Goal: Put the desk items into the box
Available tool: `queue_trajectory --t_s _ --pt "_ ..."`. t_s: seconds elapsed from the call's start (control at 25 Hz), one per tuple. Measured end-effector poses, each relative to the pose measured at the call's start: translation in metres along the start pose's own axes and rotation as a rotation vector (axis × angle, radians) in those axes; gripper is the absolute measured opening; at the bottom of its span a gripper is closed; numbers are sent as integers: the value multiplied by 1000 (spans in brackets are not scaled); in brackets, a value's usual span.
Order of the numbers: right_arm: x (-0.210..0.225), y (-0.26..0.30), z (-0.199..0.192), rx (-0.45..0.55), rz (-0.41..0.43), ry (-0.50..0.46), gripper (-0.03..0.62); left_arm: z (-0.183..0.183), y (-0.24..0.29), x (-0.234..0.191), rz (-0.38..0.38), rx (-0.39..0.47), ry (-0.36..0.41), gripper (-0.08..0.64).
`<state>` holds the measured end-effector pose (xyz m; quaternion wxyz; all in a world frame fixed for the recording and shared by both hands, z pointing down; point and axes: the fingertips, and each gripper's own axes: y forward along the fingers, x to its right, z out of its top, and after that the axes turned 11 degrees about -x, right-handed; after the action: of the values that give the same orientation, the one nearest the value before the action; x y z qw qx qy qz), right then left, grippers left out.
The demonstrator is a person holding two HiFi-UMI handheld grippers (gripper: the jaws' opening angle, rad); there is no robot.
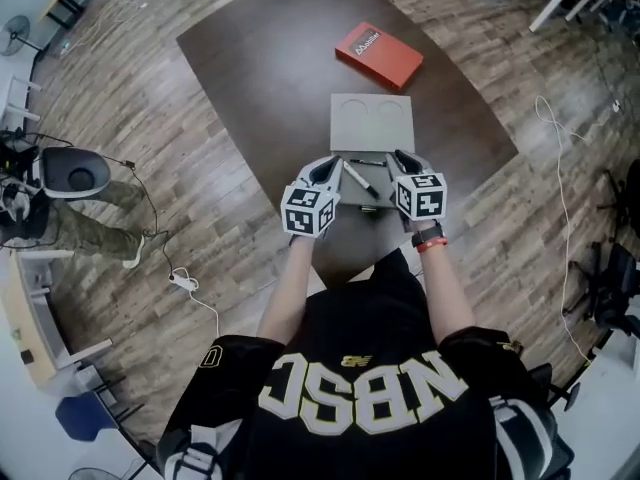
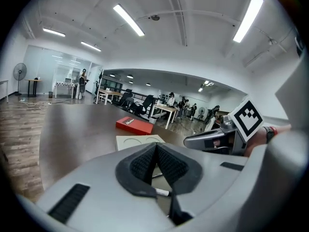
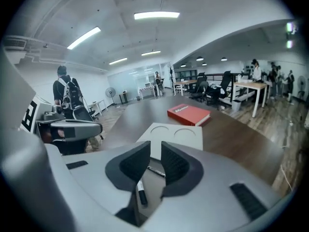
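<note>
On the dark brown table lies a flat grey box (image 1: 371, 123) (image 2: 137, 140) (image 3: 176, 134) with two round hollows in its top. A red box (image 1: 378, 55) (image 2: 133, 124) (image 3: 188, 113) lies beyond it. A white marker with a black cap (image 1: 360, 180) (image 3: 140, 192) (image 2: 161, 192) and a thin black pen (image 1: 367, 162) (image 3: 156, 171) rest on the table just in front of the grey box. A small dark item (image 1: 368, 210) lies nearer me. My left gripper (image 1: 328, 168) (image 2: 155, 149) hovers left of the marker, shut and empty. To the marker's right my right gripper (image 1: 403, 158) (image 3: 155, 151) hangs above the table, open by a narrow gap, holding nothing.
The table's near edge is just below the grippers. On the wood floor stand a grey chair (image 1: 75, 173) at the left and a dark chair (image 1: 610, 278) at the right, with cables (image 1: 190, 288) lying loose. A person with a backpack (image 3: 67, 98) stands left of the table.
</note>
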<state>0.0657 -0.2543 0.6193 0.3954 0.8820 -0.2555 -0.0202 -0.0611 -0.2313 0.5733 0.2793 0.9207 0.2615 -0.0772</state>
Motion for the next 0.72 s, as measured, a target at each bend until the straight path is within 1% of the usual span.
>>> queue_trajectory --t_s 0.16,0.4,0.48,0.6,0.72 --pt "5 -33 11 82 -52 27 58 18 -3 15 -34 36 39 14" --pt "8 -77 16 186 -111 51 26 38 -14 42 -68 93 101 14" --pt "5 -86 16 205 -123 51 11 40 -20 45 -69 109 112 14" --pt "1 -98 16 231 -160 41 9 40 -28 49 -61 121 133 14" --pt "-2 -108 17 272 -175 71 9 40 -35 51 -52 135 148 14"
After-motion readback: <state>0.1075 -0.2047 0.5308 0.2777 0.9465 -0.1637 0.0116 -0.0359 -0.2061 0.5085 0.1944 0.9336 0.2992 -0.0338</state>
